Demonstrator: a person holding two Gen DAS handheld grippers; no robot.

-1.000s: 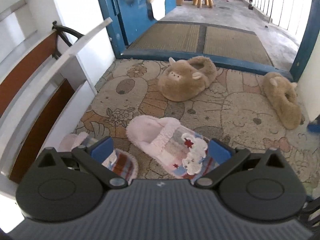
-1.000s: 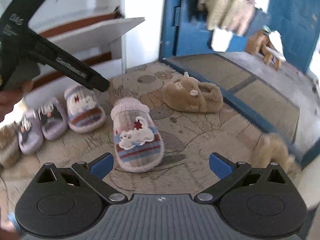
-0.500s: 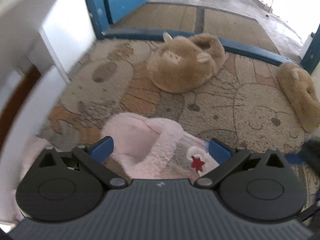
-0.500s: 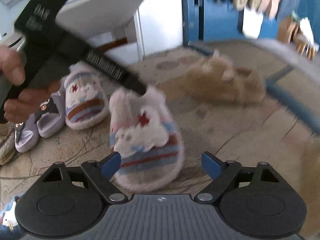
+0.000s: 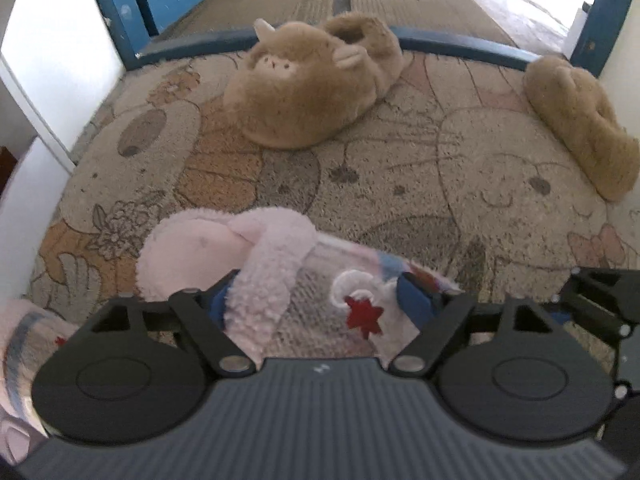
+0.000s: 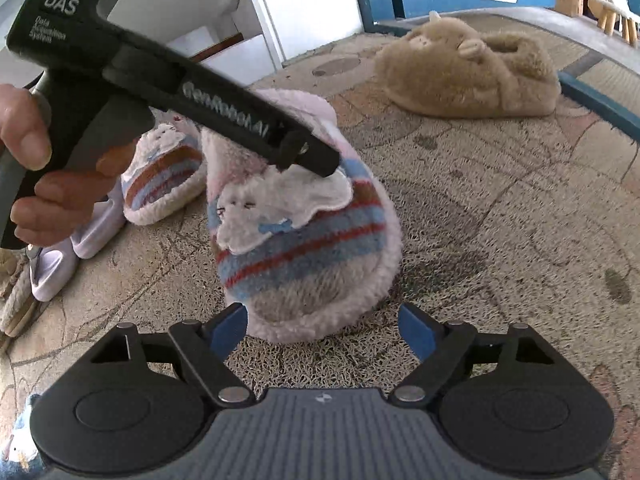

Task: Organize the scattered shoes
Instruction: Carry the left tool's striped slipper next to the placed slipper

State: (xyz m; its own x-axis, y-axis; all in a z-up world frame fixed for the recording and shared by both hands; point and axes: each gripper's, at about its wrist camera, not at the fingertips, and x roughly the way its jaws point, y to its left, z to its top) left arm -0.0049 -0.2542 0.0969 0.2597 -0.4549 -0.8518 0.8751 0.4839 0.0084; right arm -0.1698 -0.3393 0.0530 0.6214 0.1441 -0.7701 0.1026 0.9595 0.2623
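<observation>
A pink fleece slipper [image 5: 280,280] with blue and red stripes and a white sheep patch lies on the patterned mat [image 5: 480,184]. My left gripper [image 5: 316,300] comes down on its upper from the heel side. Its jaws are closing, and the blue pads [image 5: 412,300] press the upper from both sides. In the right wrist view a hand holds that left gripper [image 6: 312,156] over the same slipper [image 6: 304,236]. My right gripper [image 6: 322,326] stands open at the slipper's toe, with the fluffy rim between the pads, which do not squeeze it.
The matching striped slipper [image 6: 164,176] sits to the left beside lilac sandals [image 6: 56,264] and a white shoe rack [image 6: 240,52]. One brown animal slipper [image 5: 312,92] lies by the blue door threshold [image 5: 460,46]. Another brown slipper [image 5: 580,120] lies at the right wall.
Both grippers sank toward the striped slipper. The left jaws narrowed from wide open onto its upper. The right jaws narrowed slightly and now frame its toe.
</observation>
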